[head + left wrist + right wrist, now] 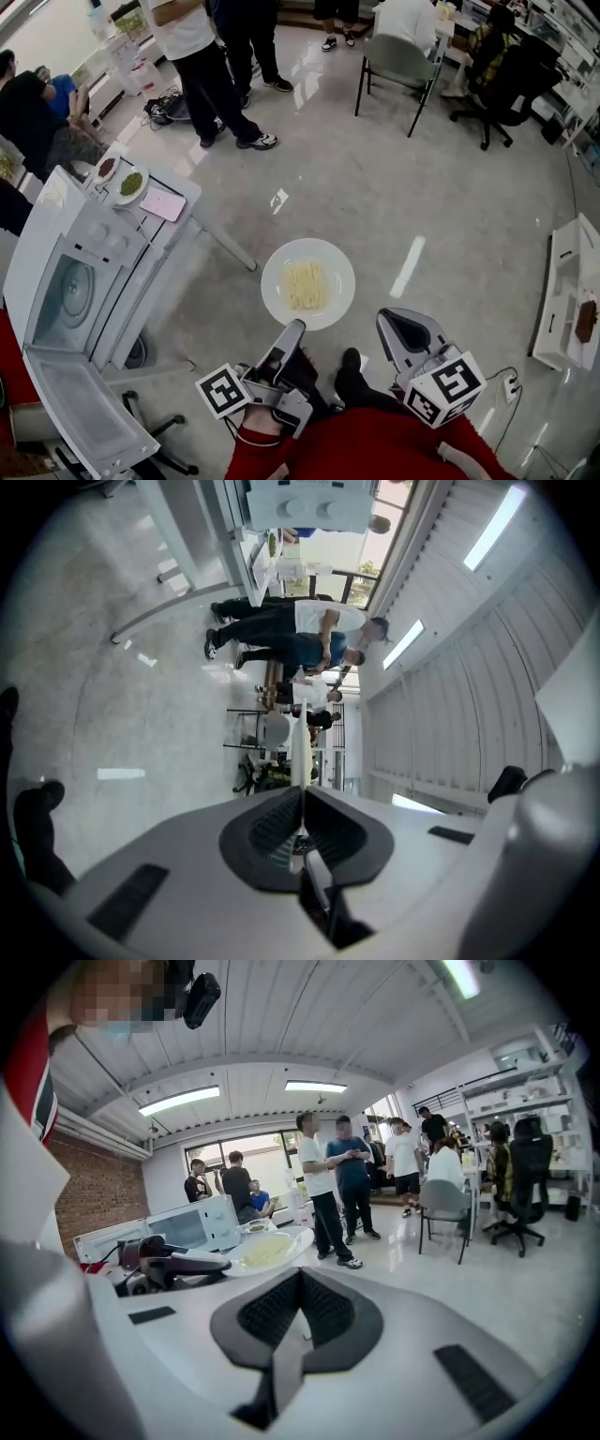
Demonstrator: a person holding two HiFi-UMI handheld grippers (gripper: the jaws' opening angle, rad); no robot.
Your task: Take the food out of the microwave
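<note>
Currently left gripper [292, 330] clamped on rim of plate [339, 272], held flat, likely so noodles [305, 284] do not slide. Plate outside microwave [70, 281], to its right, clear of open door [84, 412]. Right gripper [398, 328] jaws together, empty.

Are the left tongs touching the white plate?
Touching: in the left gripper view, the rim of the white plate sits clamped between the left tongs.
</note>
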